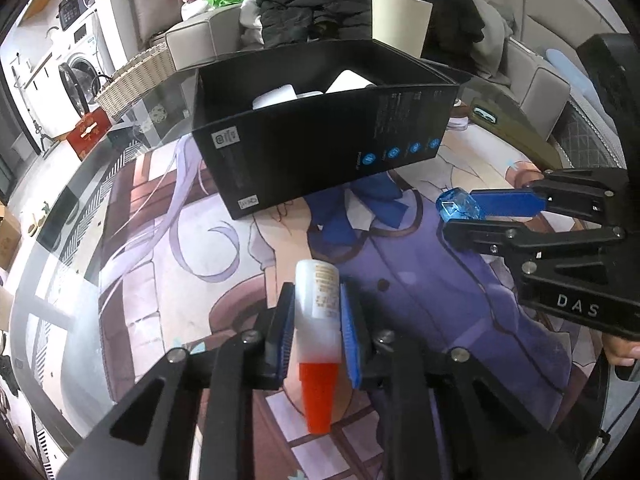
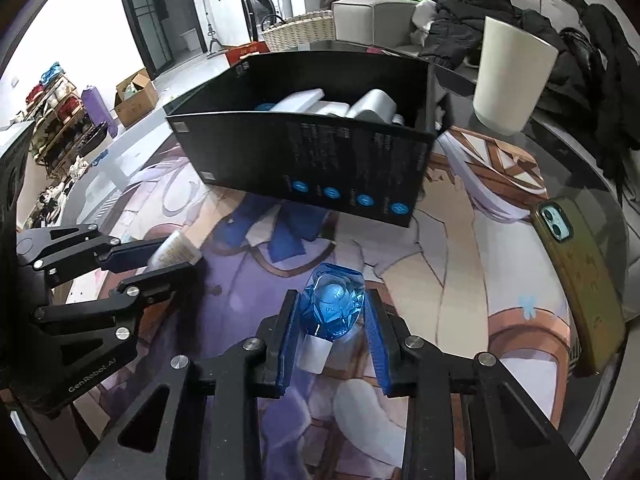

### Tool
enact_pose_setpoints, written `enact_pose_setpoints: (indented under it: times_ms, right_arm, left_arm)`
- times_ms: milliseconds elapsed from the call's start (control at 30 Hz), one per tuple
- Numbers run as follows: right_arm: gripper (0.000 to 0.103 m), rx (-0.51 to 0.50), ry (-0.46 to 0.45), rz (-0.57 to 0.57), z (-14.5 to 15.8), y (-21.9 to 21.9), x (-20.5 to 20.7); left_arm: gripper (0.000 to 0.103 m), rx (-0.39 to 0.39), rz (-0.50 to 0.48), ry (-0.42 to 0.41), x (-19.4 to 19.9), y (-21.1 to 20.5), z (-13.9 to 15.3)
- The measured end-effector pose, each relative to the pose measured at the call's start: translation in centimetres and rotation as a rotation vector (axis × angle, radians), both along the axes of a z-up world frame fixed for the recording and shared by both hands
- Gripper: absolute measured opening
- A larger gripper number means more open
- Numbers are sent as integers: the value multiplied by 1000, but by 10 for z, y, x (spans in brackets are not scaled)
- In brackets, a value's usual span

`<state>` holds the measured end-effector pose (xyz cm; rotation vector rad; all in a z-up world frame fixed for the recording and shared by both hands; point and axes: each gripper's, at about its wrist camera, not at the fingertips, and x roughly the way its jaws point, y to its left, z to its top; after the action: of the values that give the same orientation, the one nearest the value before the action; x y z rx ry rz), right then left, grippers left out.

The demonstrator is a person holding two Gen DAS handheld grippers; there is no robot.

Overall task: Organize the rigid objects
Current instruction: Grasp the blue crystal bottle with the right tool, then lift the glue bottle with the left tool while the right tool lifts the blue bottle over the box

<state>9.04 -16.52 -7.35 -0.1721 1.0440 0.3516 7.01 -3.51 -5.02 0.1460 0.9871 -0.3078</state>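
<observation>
A white bottle with an orange-red cap [image 1: 318, 320] sits between the blue pads of my left gripper [image 1: 317, 286], which is shut on it, cap end toward the camera. In the right wrist view, my right gripper [image 2: 333, 296] is shut on a clear blue bottle with a white cap [image 2: 332, 314]. Each gripper shows in the other's view: the right gripper [image 1: 460, 212] with the blue bottle [image 1: 456, 204] at right, the left gripper [image 2: 178, 256] with the white bottle [image 2: 176, 250] at left. Beyond both stands an open black box [image 1: 320, 148] [image 2: 320, 160] with white and grey items inside.
Both grippers hang over a printed mat [image 2: 460, 280] on a round glass table. A cream cup [image 2: 512, 80] stands right of the box. A phone in an olive case [image 2: 584, 288] lies near the right edge. A sofa piled with dark clothes [image 1: 320, 4] is behind.
</observation>
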Motion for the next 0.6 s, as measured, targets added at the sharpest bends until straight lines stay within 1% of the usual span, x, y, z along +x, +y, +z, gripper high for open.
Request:
enact_pose_setpoints:
  times_ms: [100, 167, 233, 333, 433, 600]
  right_arm:
    - [31, 8, -13, 4, 3, 3, -2]
    - [31, 13, -32, 3, 7, 3, -4]
    - [31, 19, -70, 3, 15, 4, -6]
    - [31, 40, -137, 14, 30, 5, -13]
    - [31, 54, -218, 26, 46, 6, -23]
    - [31, 85, -391, 43, 74, 5, -45]
  left_arm:
    - [18, -8, 4, -13, -3, 2, 3]
    - [17, -16, 3, -46, -7, 4, 9]
    - [16, -13, -4, -84, -12, 4, 16]
    - [16, -31, -6, -144, -18, 3, 29]
    - [16, -43, -9, -228, -25, 2, 45]
    - [16, -59, -5, -397, -41, 4, 76]
